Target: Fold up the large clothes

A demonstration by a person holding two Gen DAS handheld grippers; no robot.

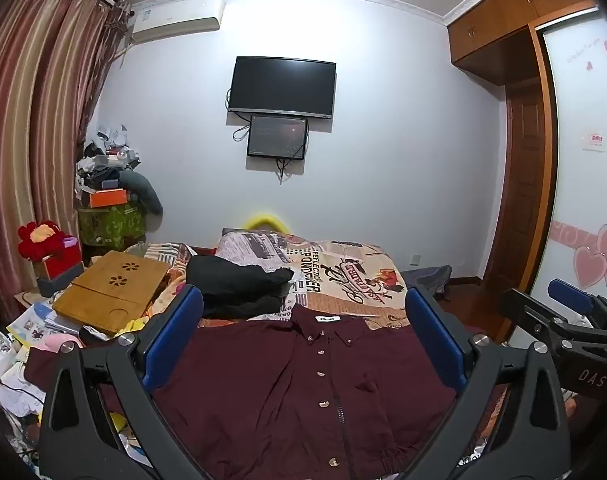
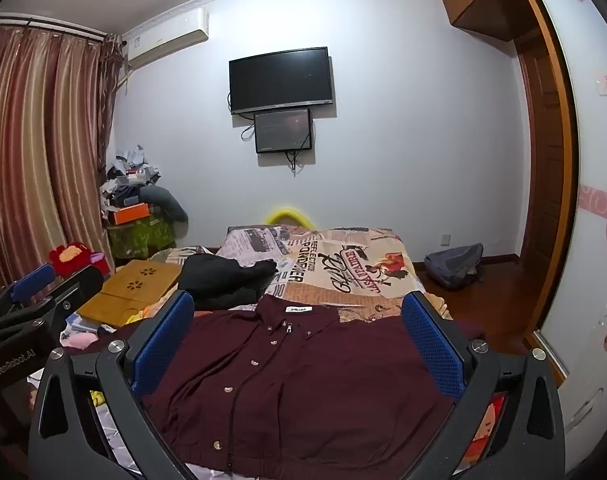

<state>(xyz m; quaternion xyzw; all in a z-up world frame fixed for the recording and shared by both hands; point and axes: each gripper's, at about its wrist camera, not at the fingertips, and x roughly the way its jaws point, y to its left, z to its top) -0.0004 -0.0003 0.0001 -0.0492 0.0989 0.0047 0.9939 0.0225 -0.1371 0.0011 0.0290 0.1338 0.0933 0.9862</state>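
Note:
A maroon button-up shirt lies flat, front up, on the bed, collar toward the far wall; it also shows in the right wrist view. My left gripper is open and empty, held above the shirt's lower half, blue pads wide apart. My right gripper is open and empty too, above the same shirt. The right gripper shows at the right edge of the left wrist view; the left gripper shows at the left edge of the right wrist view.
A black folded garment lies beyond the collar on the patterned bedspread. A wooden lap tray and clutter sit to the left. A grey backpack is on the floor at right, near the wardrobe.

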